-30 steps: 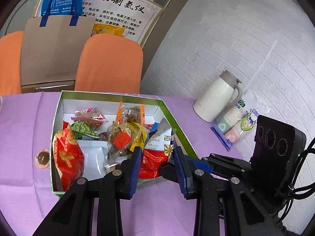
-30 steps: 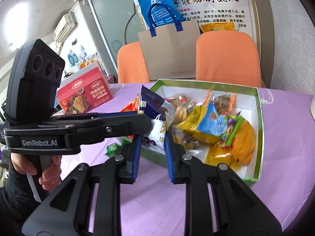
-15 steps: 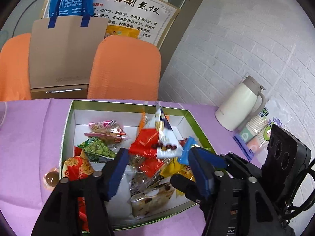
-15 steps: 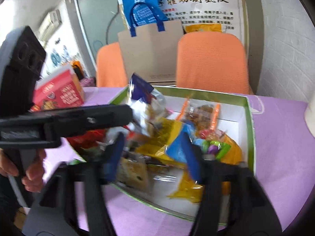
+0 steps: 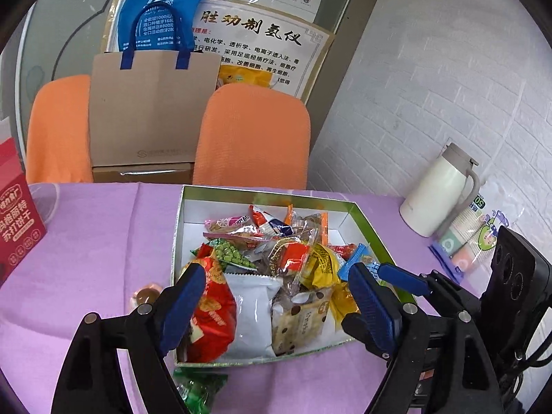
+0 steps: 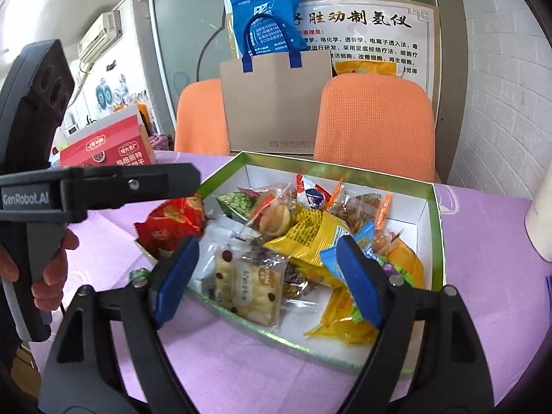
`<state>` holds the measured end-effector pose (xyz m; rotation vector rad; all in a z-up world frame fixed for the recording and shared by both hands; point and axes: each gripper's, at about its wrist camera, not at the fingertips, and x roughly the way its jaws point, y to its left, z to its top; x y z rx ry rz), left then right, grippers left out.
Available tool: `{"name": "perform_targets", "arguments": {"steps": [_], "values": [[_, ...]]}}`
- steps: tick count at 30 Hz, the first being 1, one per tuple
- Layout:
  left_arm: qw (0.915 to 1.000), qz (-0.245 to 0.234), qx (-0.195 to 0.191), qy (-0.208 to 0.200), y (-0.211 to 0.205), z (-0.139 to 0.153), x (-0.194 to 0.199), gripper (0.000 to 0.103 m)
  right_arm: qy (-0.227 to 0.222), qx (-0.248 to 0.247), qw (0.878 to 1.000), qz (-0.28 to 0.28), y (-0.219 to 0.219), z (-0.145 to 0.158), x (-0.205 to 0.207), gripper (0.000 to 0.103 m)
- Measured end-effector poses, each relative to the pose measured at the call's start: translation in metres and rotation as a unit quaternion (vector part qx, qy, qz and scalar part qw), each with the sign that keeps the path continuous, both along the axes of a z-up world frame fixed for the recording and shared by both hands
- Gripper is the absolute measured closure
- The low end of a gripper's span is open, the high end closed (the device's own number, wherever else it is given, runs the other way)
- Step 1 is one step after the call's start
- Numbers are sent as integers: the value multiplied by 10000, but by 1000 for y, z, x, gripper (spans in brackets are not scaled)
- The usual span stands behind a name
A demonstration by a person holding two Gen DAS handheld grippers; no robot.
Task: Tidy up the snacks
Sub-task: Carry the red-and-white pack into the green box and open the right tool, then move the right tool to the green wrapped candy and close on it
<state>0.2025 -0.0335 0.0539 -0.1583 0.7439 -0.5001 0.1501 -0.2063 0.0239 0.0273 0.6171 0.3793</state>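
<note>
A green-rimmed white box (image 5: 358, 212) sits on the purple table, full of mixed snack packets: a red bag (image 5: 210, 314), a white pouch (image 5: 252, 310), a biscuit pack (image 5: 303, 321), a yellow bag (image 6: 310, 238). The box also shows in the right wrist view (image 6: 436, 241). My left gripper (image 5: 279, 307) is open and empty over the box's near end. My right gripper (image 6: 265, 279) is open and empty over the box's near corner. A green packet (image 5: 200, 388) and a round brown sweet (image 5: 146, 295) lie on the table outside the box.
A red biscuit carton (image 5: 15, 217) stands at the left. A white thermos jug (image 5: 438, 193) and a sleeve of paper cups (image 5: 469, 238) stand at the right by the brick wall. Two orange chairs (image 5: 255, 138) and a paper bag (image 5: 151, 110) are behind the table.
Both grippers have opened wide. The packets they held a second ago now lie in the box. Both grippers have drawn back a little from the box.
</note>
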Motion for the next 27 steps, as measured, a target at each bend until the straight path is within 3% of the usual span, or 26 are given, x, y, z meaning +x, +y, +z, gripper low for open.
{"name": "perform_targets", "arguments": {"steps": [5, 10, 18, 23, 27], "values": [[9996, 105, 9, 256, 27, 5, -31, 16, 19, 139, 9999, 61, 8, 8, -26, 21], [9995, 227, 31, 196, 58, -1, -59, 16, 90, 242, 9990, 366, 25, 6, -48, 20], [9950, 841, -53, 531, 113, -27, -56, 16, 623, 325, 9933, 913, 70, -21, -50, 21], [9937, 932, -115, 610, 131, -42, -58, 16, 863, 143, 9890, 1191, 106, -39, -38, 32], [9938, 953, 187, 547, 132, -50, -60, 16, 1041, -110, 9875, 1178, 130, -54, -22, 36]]}}
